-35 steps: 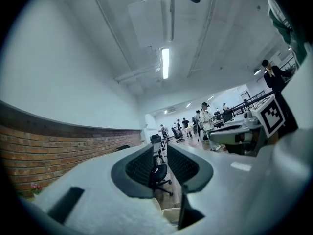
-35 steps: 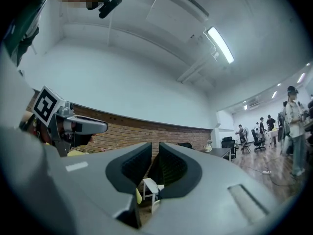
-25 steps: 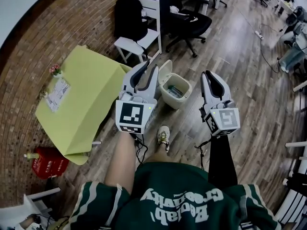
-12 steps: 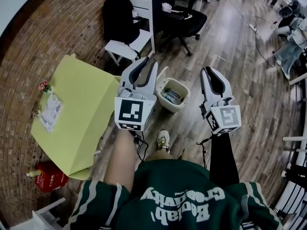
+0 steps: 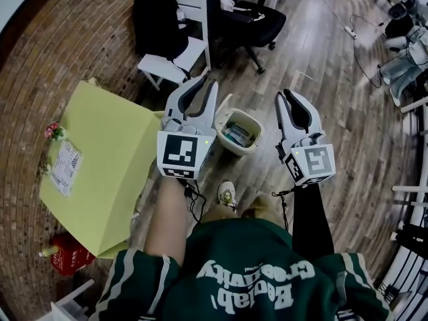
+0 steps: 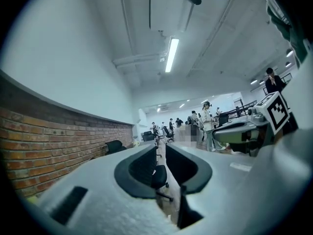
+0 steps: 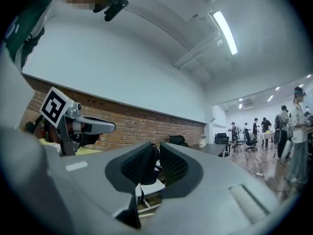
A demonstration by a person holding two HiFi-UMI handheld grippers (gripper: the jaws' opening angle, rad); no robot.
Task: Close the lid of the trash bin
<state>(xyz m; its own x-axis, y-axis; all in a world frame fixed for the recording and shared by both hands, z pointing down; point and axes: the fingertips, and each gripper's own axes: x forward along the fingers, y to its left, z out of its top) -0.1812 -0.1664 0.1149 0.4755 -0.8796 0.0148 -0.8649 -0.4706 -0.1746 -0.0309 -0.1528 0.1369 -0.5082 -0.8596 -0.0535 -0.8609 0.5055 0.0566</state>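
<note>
**A:** Head view. The trash bin sits on the wood floor, just ahead of the person's shoe. Its lid stands up at the bin's left rear rim. Not shut.

**B:** Grippers?

**A:** The left gripper shows just left of the bin, beside the raised lid. The right gripper is off to the bin's right. Both are held above it and neither touches it. A yellow-green worktop is left of the bin. A white chair carrying a black backpack is beyond it.

**B:** Left gripper view?

**A:** The jaws are partly open and have just been closing, with nothing between them. No bin here, only the room beyond.

**B:** Right gripper view?

**A:** The jaws stand a narrow gap apart, empty. The white chair shows past them, again no bin.

**B:** How will the lid handle?

**A:** My judgement: thin moulded plastic, light, stiff and smooth. It needs no grasp. Push the free top edge over and down about the hinge. The bin looks light too, so it may slide or tip on the boards if shoved hard.

**B:** Against a second ago?

**A:** The bin has drawn closer and now lies between the two grippers. The worktop has slid left. The lid is up as before.
</note>
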